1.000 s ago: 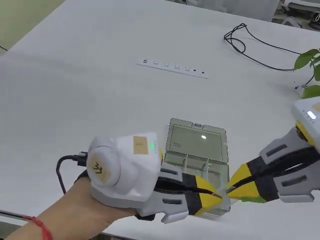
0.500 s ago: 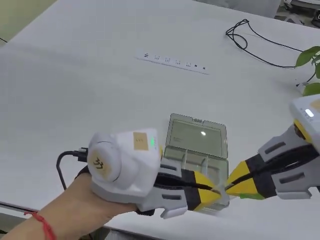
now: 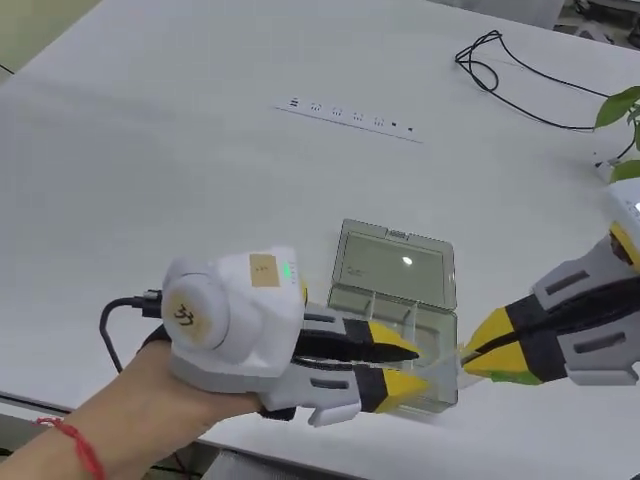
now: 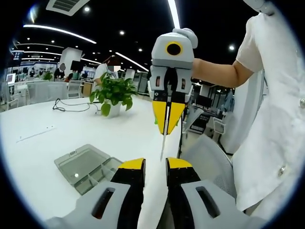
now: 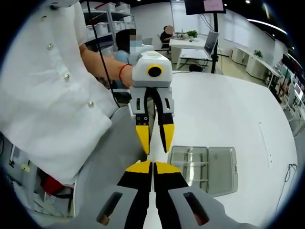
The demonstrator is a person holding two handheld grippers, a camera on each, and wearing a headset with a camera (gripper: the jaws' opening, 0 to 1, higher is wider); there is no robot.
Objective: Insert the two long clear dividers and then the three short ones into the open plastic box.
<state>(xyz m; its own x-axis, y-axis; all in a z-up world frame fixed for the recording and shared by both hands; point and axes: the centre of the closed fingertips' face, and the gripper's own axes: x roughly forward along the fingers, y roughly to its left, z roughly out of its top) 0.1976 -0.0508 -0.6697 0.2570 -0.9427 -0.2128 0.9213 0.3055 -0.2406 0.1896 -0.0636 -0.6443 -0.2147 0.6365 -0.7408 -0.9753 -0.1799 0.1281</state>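
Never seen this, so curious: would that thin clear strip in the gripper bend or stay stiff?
Probably stiff: the strip sticks out straight from the right gripper, held at one end, with no droop. Likely light, being so thin. Smooth and clear, it may slip in a loose grip.

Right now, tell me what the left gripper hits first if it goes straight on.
Probably the clear divider held in the right gripper, which faces it; depth is unclear.

left hand-held gripper, right hand-held gripper: two; plastic box: one; held clear divider: one; power strip: one
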